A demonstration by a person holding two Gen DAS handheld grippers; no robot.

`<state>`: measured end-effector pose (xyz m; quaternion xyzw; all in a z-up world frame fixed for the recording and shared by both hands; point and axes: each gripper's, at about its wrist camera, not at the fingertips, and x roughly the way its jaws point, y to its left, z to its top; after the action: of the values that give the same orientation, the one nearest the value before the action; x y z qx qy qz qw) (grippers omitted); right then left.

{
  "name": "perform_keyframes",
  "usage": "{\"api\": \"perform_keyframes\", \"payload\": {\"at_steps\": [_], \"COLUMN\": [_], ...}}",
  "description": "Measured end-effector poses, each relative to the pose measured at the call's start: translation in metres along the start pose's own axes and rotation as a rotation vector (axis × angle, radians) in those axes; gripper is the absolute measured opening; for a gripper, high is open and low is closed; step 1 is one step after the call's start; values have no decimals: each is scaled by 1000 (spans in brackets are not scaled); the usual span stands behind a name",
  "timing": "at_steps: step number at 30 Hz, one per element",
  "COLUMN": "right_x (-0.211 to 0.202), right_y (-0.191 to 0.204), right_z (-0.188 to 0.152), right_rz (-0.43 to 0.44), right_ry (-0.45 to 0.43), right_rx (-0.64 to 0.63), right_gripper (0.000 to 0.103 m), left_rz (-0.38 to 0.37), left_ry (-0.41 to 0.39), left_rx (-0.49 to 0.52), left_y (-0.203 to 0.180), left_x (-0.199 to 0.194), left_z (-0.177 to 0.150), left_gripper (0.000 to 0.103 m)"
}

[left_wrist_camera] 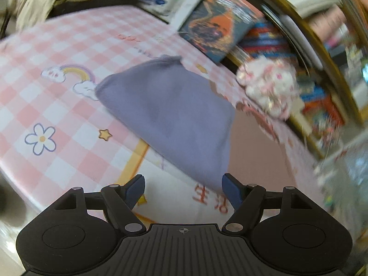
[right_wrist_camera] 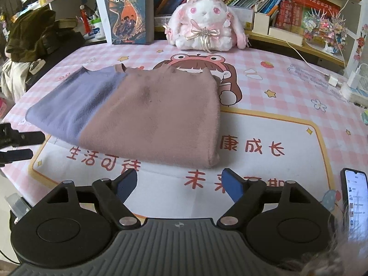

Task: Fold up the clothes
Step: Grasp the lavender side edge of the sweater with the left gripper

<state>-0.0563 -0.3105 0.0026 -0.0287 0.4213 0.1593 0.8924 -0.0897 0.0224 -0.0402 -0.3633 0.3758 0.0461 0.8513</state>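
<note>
Sweater (right_wrist_camera: pixel 138 112) in two colours, lavender on its left part and dusty pink on the rest, lies flat on the pink checked table mat (right_wrist_camera: pixel 276 96) in the middle of the right wrist view, drawn into a compact rectangle with sides that look doubled over. Its neckline points toward the plush rabbit (right_wrist_camera: pixel 204 23) and the upright book (right_wrist_camera: pixel 130 13) at the top of the frame. In the blurred left wrist view only the lavender end (left_wrist_camera: pixel 170 115) shows clearly, at mid-frame.

Both tools hang clear of the cloth. The left gripper (left_wrist_camera: pixel 184 191) has its blue pads spread wide with nothing between them, and the right gripper (right_wrist_camera: pixel 179 184) likewise stands parted and empty just short of the near hem. A phone (right_wrist_camera: pixel 355 202) lies at the lower right edge.

Judging by the tidy outline, the sleeves seem already tucked in, so the garment reads as at least partly folded. Whether a last fold across the length is wanted, or this is the finished bundle, the pictures do not settle. No other loose clothing shows on the mat.
</note>
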Motion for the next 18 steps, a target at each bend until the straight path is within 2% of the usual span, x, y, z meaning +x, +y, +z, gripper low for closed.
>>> {"api": "perform_keyframes", "payload": {"at_steps": [8,12,15,17,18], "right_x": [5,5,4,3,3], "right_y": [15,19,20,20,20], "right_z": [6,9,12,14,15], "right_rz": [-45,-78,-104,-122,-130], "right_ry": [2,-5,-15,-21,-24], "right_rx": [19,26,39,47,53], "right_gripper": [79,79,79,79,79], "left_rz": [-118,-132,-130,-116,-105], "left_ry": [-36,-88,-94,-82,-77], "left_rx": [-406,-550,-623,-624,-600], "left_y": [62,80,87,87,85], "left_x": [17,24,34,42,44], "left_z": [29,38,46,53,55], "left_gripper": [71,66,50,33,28]}}
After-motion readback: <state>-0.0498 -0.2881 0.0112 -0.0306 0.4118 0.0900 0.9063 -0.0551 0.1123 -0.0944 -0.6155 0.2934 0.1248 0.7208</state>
